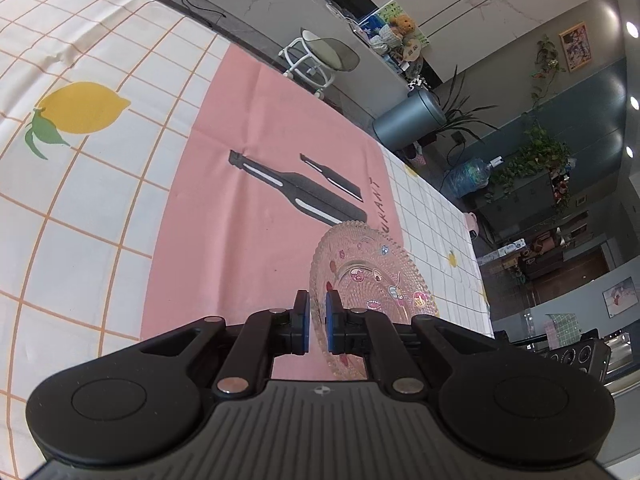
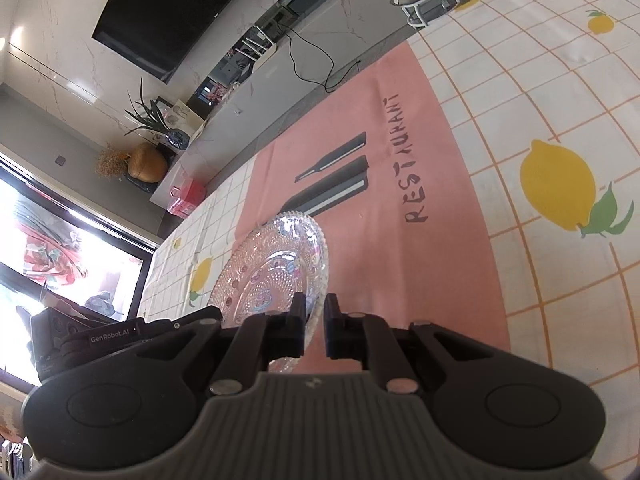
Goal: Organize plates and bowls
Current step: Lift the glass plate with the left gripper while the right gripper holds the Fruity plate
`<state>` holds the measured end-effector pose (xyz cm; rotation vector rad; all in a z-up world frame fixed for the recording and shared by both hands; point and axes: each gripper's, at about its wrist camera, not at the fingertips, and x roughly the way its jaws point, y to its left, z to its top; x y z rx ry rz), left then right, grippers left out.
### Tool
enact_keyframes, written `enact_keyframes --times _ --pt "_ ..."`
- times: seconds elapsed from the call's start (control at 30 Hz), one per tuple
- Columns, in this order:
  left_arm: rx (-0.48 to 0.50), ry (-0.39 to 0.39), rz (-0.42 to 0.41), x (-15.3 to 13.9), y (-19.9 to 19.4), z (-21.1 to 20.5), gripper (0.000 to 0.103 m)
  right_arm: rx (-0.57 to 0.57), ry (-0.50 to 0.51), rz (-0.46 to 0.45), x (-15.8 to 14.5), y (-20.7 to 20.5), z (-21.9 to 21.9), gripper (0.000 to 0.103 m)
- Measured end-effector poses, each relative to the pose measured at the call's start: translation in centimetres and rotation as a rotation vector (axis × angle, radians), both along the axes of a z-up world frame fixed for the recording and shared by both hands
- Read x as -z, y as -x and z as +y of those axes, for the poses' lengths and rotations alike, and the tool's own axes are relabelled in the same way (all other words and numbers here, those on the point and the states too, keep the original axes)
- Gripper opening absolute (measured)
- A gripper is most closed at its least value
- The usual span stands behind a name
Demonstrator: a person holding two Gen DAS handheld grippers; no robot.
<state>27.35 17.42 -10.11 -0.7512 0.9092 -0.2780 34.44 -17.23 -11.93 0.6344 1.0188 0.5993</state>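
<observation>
A clear beaded glass plate [image 1: 370, 276] with small cartoon prints is held above the pink placemat [image 1: 256, 216]. My left gripper [image 1: 317, 322] is shut on its near left rim. The same plate shows in the right wrist view [image 2: 276, 264], where my right gripper [image 2: 316, 326] is shut on its near right rim. The plate is tilted in both views. The left gripper's body [image 2: 92, 336] shows beyond the plate in the right wrist view. No bowl is in view.
The table carries a white checked cloth with lemon prints [image 1: 80, 108]. The placemat [image 2: 400, 200] bears bottle shapes and the word RESTAURANT. Beyond the table edge stand a white stool [image 1: 316, 56], a grey bin [image 1: 408, 120] and plants.
</observation>
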Motion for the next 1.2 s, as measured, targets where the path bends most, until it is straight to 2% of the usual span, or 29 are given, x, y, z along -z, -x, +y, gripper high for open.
enact_keyframes --times 0.13,0.2,0.4,0.67,0.9,1.2 --pt "0.037 0.017 -0.031 -1.4 0.2 -0.5 0.008 0.024 -0.036 -0.01 -1.6 1.0 -1.1 0.007" --pt "0.065 0.011 -0.032 -1.9 0.3 -1.1 0.008 0.015 -0.02 -0.03 -2.5 1.8 -1.4 0.007" --pt "0.139 0.097 0.033 -2.0 0.2 -2.3 0.008 0.05 0.006 0.002 -3.2 4.3 -3.6 0.007" --pt "0.237 0.054 0.075 -2.2 0.0 -5.3 0.008 0.1 0.065 0.027 -4.6 7.7 -5.6 0.008" --pt "0.382 0.051 0.121 -1.7 -0.5 -8.6 0.009 0.159 0.072 0.029 -5.6 10.8 -8.7 0.008" --pt "0.538 -0.05 0.135 -1.9 1.3 -12.8 0.01 0.166 0.114 0.058 -5.4 15.1 -11.7 0.008"
